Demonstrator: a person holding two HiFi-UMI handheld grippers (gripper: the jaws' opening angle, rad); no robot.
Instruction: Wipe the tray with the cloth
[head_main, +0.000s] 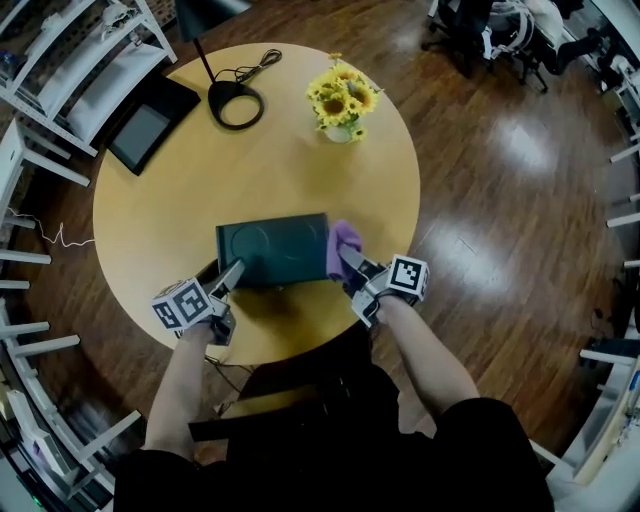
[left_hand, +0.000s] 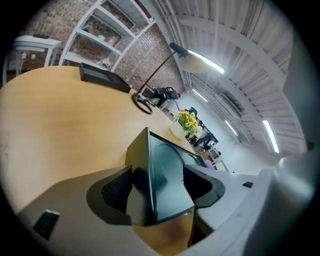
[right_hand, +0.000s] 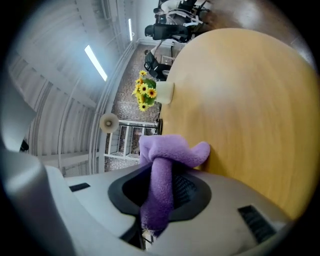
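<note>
A dark green tray (head_main: 272, 249) lies flat on the round wooden table (head_main: 180, 210), near its front edge. My left gripper (head_main: 229, 277) is shut on the tray's near left corner; in the left gripper view the tray's rim (left_hand: 150, 185) sits clamped between the two pads. My right gripper (head_main: 349, 262) is shut on a purple cloth (head_main: 345, 243), which rests at the tray's right edge. In the right gripper view the cloth (right_hand: 162, 175) bunches out from between the jaws, with the table beyond it.
A vase of yellow sunflowers (head_main: 343, 100) stands behind the tray. A desk lamp's round base (head_main: 236, 104) and cable sit at the far side, and a black tablet (head_main: 150, 122) lies at the far left. White shelving (head_main: 70, 70) stands to the left.
</note>
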